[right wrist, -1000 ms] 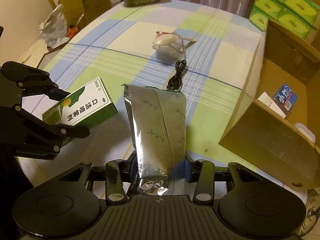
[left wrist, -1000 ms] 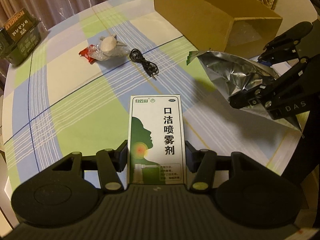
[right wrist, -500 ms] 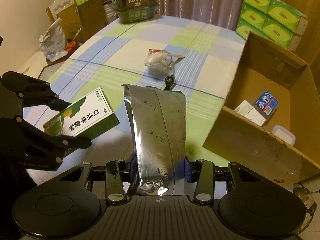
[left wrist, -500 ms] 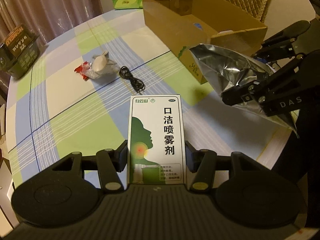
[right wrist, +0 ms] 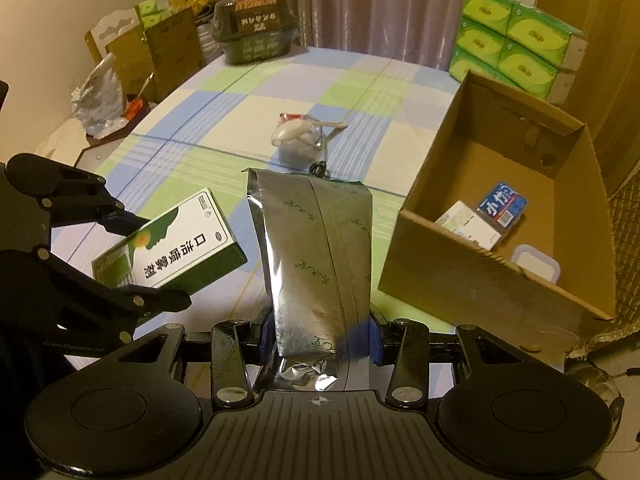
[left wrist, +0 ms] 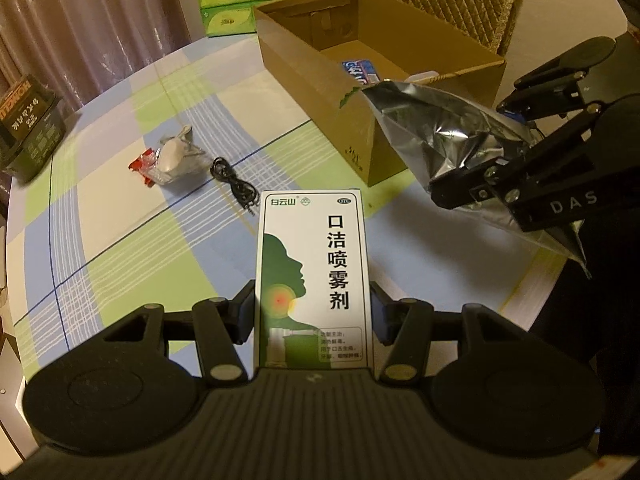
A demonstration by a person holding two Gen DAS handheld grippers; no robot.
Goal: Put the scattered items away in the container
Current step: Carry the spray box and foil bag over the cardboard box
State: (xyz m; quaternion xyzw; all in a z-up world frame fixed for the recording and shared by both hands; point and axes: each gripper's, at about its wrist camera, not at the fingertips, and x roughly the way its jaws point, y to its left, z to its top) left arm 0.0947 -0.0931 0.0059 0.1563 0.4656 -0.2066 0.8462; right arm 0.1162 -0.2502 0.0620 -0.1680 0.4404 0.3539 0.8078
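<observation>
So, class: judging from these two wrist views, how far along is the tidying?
Done: three small packs already lie in the cardboard box. In hand: the left hand-held gripper holds the green-and-white spray box; the right hand-held gripper holds the foil pouch. Left: the black cable and clear plastic packet on the table.

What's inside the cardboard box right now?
Inside the cardboard box: a blue packet, a white carton and a clear lidded tub. The near wall hides the floor's front strip.
</observation>
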